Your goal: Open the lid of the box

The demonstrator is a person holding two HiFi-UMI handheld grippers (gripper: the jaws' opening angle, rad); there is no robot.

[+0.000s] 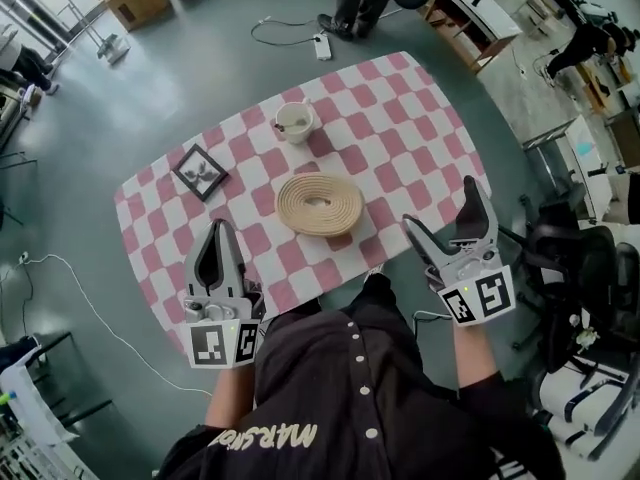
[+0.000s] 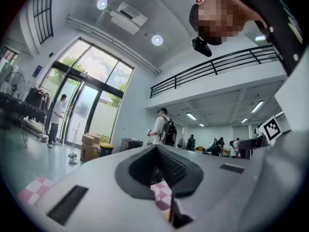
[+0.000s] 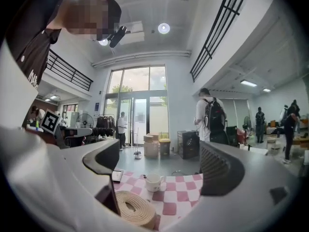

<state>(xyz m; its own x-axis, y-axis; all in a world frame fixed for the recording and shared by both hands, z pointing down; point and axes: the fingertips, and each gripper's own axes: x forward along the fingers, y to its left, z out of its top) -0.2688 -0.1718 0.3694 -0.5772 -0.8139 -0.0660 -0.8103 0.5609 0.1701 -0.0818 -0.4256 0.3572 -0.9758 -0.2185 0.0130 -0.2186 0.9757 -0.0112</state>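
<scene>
Box (image 1: 319, 204), round, low and woven in beige, lay on the checked cloth (image 1: 400, 128) in front of both grippers and between their two lines. It was forward and to the right of the left gripper (image 1: 218, 233), and forward and to the left of the right gripper (image 1: 440, 204). Because the box was round, it had no long side to line up with, so a jaw could come to its rim from any direction. Its top showed a shallow hollow in the middle, and the lid seemed to sit closed on it, though the seam was too fine to see. The left gripper had its jaws brought together at the tips, with nothing between them; only a bit of cloth showed through the gap behind the pads. The right gripper held its jaws wide apart and empty. In the right gripper view the box appeared low and to the left inside that opening, with a white cup (image 1: 293, 121) further beyond it. The right gripper seemed slightly nearer to the rim and was already spread, so it looked better placed to reach the lid. A small dark frame (image 1: 201, 172) lay ahead of the left gripper, well apart from the box.
</scene>
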